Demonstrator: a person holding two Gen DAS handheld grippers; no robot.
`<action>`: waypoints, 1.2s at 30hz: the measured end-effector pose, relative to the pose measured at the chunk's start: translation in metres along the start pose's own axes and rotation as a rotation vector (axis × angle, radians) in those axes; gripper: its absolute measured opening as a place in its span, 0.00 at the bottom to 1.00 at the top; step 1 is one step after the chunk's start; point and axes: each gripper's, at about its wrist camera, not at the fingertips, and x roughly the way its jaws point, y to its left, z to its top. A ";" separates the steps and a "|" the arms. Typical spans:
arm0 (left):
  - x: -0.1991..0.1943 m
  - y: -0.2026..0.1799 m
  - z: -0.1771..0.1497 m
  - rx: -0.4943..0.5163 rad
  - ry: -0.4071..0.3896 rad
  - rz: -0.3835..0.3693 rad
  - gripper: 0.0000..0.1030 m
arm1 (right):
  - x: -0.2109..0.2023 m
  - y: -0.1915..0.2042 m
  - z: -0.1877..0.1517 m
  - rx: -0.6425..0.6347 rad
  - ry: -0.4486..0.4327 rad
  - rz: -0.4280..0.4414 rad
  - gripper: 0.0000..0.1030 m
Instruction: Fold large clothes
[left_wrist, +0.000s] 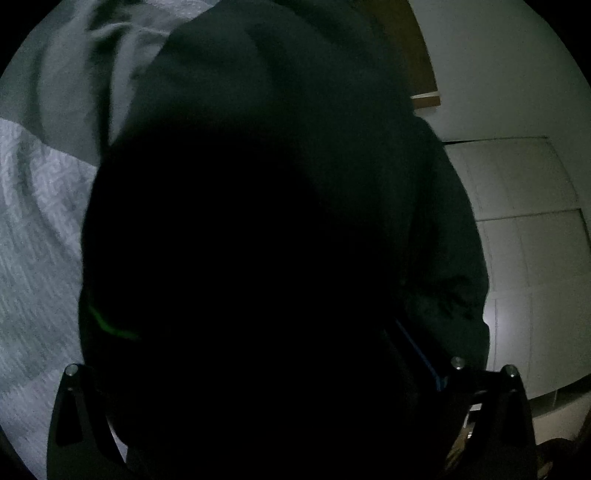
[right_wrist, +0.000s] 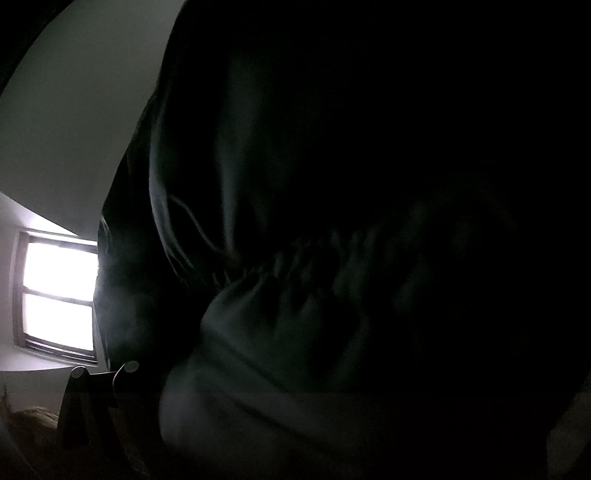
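A large dark garment (left_wrist: 277, 184) fills most of the left wrist view and drapes over my left gripper (left_wrist: 291, 424), hiding the fingertips; only the finger bases show at the bottom corners. A thin green line (left_wrist: 107, 325) shows on the cloth at left. In the right wrist view the same dark garment (right_wrist: 332, 221), with a gathered elastic band (right_wrist: 295, 254), covers my right gripper (right_wrist: 295, 424); only the left finger base (right_wrist: 85, 398) shows. Whether either gripper is open or shut cannot be seen.
A white textured bedcover (left_wrist: 33, 240) and a grey sheet (left_wrist: 66, 81) lie at left. White panelled wardrobe doors (left_wrist: 524, 229) and a wooden edge (left_wrist: 424, 99) are at right. A bright window (right_wrist: 59, 291) and a white wall (right_wrist: 74, 129) are at left.
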 end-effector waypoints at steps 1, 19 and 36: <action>0.000 -0.003 -0.002 0.005 -0.015 0.013 0.94 | 0.000 0.003 -0.001 -0.002 -0.012 -0.002 0.96; -0.029 -0.094 -0.016 0.117 -0.197 -0.067 0.19 | -0.031 0.130 -0.006 -0.247 -0.192 -0.065 0.26; -0.106 -0.108 -0.070 0.145 -0.231 -0.190 0.19 | -0.120 0.140 -0.068 -0.341 -0.209 0.015 0.24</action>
